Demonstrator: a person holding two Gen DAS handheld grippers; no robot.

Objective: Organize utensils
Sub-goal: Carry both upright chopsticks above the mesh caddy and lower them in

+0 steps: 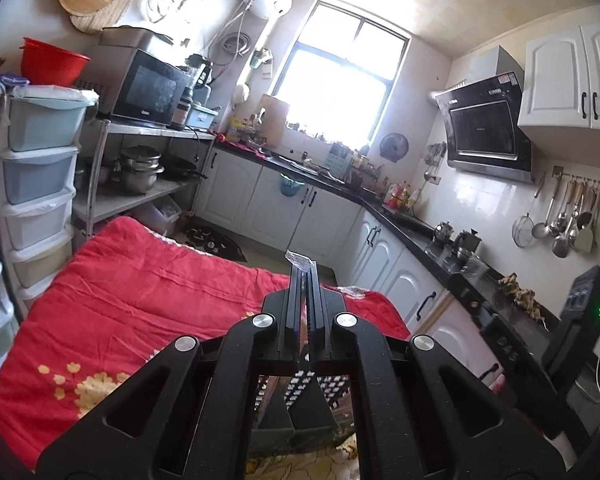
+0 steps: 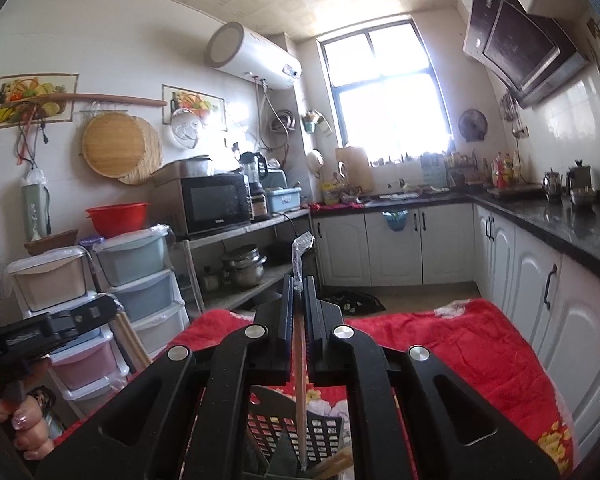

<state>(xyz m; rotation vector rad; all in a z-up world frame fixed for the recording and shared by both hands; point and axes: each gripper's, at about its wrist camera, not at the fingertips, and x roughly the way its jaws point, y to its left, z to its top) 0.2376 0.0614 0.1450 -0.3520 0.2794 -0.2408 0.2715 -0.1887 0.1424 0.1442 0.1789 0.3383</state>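
Holding a wrapped chopstick pinched in the right gripper and plastic wrapping in the left gripper, both above the black basket, lowering them in seems next.

A red quilt with yellow flowers covers the bench. Black perforated basket. White cabinets, black countertop, red basin, pastel drawers, black grippers.
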